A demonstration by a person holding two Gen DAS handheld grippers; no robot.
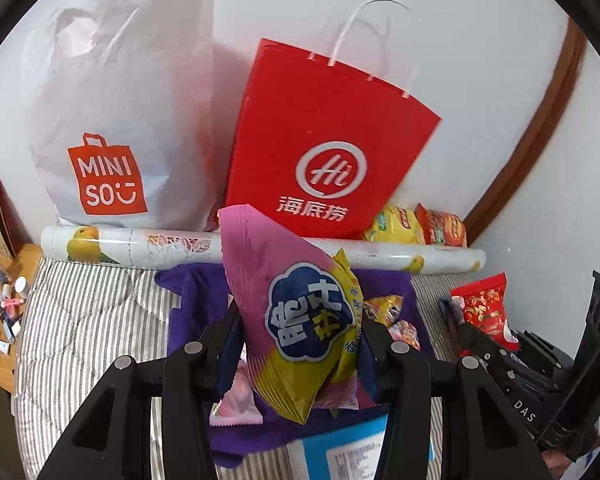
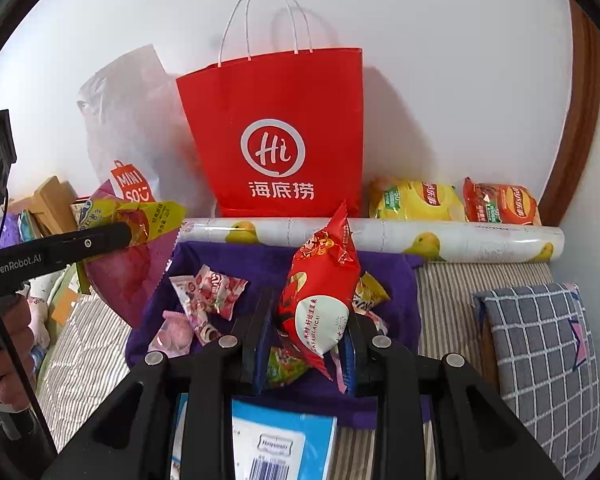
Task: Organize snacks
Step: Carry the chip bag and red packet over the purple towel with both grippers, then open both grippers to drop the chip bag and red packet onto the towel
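Note:
My left gripper (image 1: 300, 340) is shut on a pink and yellow snack bag (image 1: 300, 308), held upright above a purple fabric bin (image 1: 192, 300). The same bag (image 2: 128, 248) and left gripper (image 2: 124, 236) appear at the left of the right wrist view. My right gripper (image 2: 308, 340) is shut on a red and white snack packet (image 2: 320, 292) over the purple bin (image 2: 228, 256), which holds several small pink and yellow snack packs (image 2: 208, 296). That red packet (image 1: 484, 312) and the right gripper (image 1: 468, 332) show at the right of the left wrist view.
A red paper bag (image 2: 276, 132) and a white plastic bag (image 1: 112, 120) lean on the wall behind a printed roll (image 2: 420, 240). Yellow (image 2: 416, 200) and orange chip bags (image 2: 500, 204) lie beside the red bag. A checked pillow (image 2: 540, 360) is right; a blue-white box (image 2: 280, 440) lies near.

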